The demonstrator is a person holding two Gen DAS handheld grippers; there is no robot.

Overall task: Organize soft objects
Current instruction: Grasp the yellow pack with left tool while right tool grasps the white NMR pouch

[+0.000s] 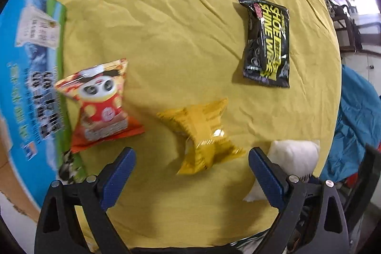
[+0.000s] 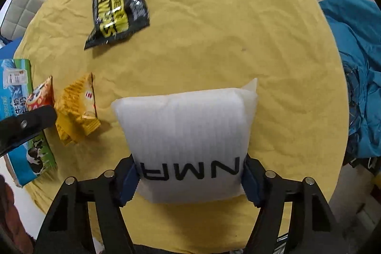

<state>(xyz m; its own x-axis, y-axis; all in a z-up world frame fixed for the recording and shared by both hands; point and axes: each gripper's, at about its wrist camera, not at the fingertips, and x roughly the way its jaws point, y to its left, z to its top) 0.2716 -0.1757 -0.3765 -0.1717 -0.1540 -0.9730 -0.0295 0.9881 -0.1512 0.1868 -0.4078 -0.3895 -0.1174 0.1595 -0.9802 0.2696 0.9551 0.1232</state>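
Observation:
On the yellow cloth, my left gripper (image 1: 191, 160) is open above a crinkled yellow snack packet (image 1: 202, 132), which lies between its fingers. An orange panda snack packet (image 1: 102, 104) lies to its left and a black shoe wipes pack (image 1: 268, 42) lies farther back right. My right gripper (image 2: 189, 179) is shut on a white foam pouch (image 2: 188, 135) with black letters, holding its near end. The pouch also shows in the left wrist view (image 1: 293, 156). The right wrist view also shows the yellow packet (image 2: 76, 108), the panda packet (image 2: 40, 94) and the wipes pack (image 2: 117, 4).
A blue milk carton box (image 1: 31, 77) lies at the table's left edge, also in the right wrist view (image 2: 16, 92). A teal cloth (image 2: 354, 77) lies over something at the right. Chairs (image 2: 21, 8) stand behind the round table (image 2: 238, 16).

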